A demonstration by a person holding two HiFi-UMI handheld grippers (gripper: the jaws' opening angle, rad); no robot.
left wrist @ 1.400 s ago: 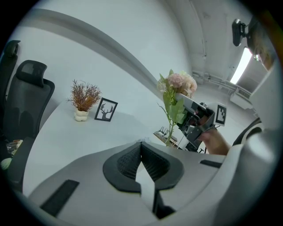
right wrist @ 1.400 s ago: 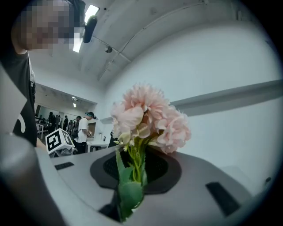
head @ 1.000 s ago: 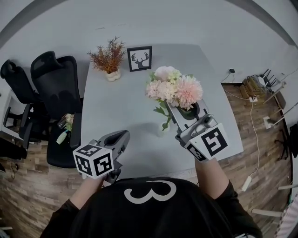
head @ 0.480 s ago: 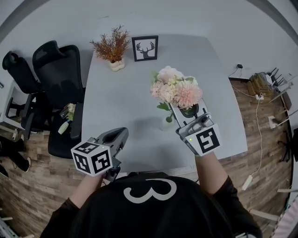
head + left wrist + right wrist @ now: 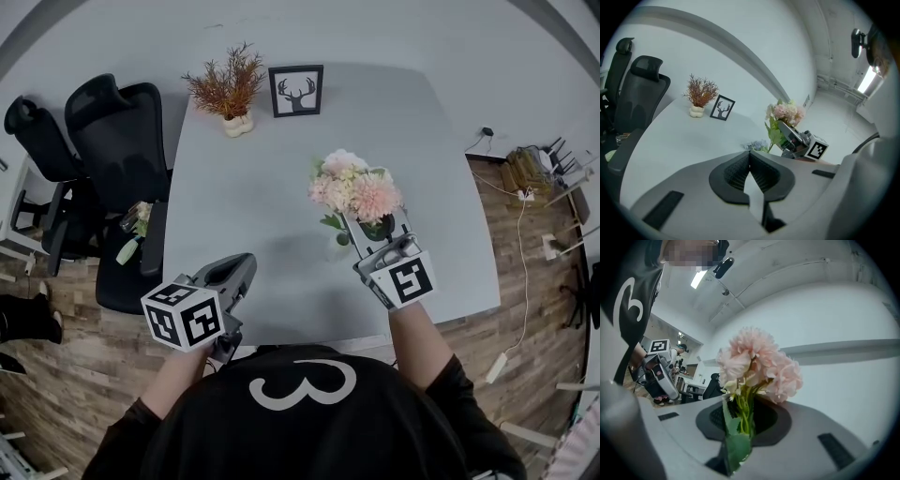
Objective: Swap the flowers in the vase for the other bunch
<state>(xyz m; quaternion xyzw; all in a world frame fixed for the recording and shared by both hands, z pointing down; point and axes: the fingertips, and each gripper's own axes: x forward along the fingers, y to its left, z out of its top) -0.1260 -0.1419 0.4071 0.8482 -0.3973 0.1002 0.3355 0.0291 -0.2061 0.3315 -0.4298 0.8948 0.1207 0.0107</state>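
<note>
While the person in a black shirt is leaning over the grey bench, the right tongs are clamping the green stems of the pink bunch, with the blooms standing above the right half of the bench, nearer its front edge than its back. In the right gripper view the stems and a broad leaf are sitting squeezed between the two jaws of the right tongs, and the pale pink heads are fanning out beyond them. The lower ends of the stems are pointing toward a small clear vase on the bench just left of the right tongs; whether they are reaching into it cannot be told. The left tongs are hanging over the front-left part of the bench, well apart from the flowers, with their jaws pressed together on nothing. Along the back edge, a rust-coloured dried plant in a white pot and a framed deer picture are standing side by side. Beyond the left edge, a pale bundle that looks like another bunch is lying on a black office chair.
</note>
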